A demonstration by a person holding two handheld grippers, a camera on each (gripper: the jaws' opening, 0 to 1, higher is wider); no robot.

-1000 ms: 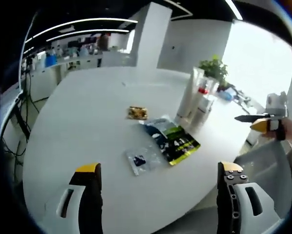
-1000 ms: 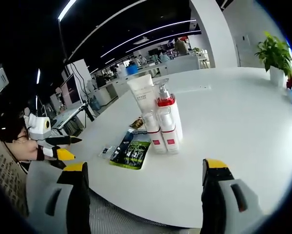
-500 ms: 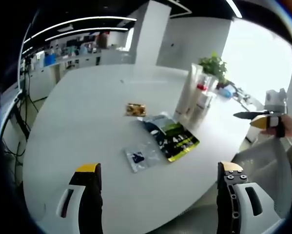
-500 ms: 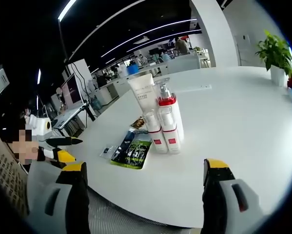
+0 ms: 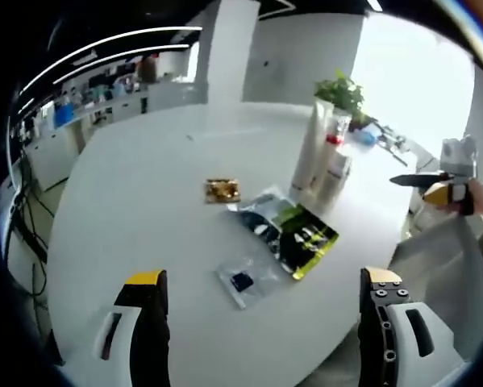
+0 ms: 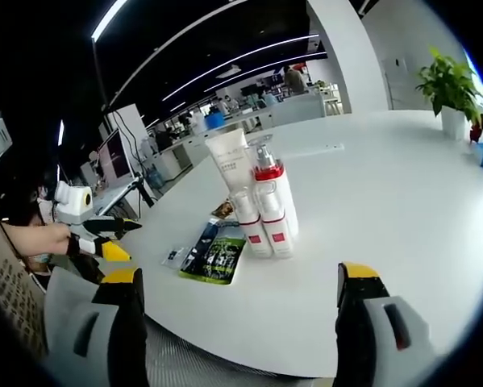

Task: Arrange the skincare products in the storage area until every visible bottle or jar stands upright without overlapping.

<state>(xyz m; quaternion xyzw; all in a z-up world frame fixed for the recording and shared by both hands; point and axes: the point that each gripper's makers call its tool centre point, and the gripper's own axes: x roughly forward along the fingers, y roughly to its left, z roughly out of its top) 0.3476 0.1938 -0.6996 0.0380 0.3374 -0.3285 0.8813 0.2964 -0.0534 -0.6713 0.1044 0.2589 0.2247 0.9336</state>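
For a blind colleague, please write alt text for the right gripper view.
A cluster of upright skincare bottles, white with red bands and caps, stands on a round white table, a dark green sachet lying flat beside it. The right gripper is open at the table's near edge; the left gripper shows at left.

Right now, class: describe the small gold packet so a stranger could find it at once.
On the white table, find the cluster of upright bottles. Beside them lie flat sachets; the gold packet lies apart from the dark green sachet, the smallest and the one golden-brown piece.
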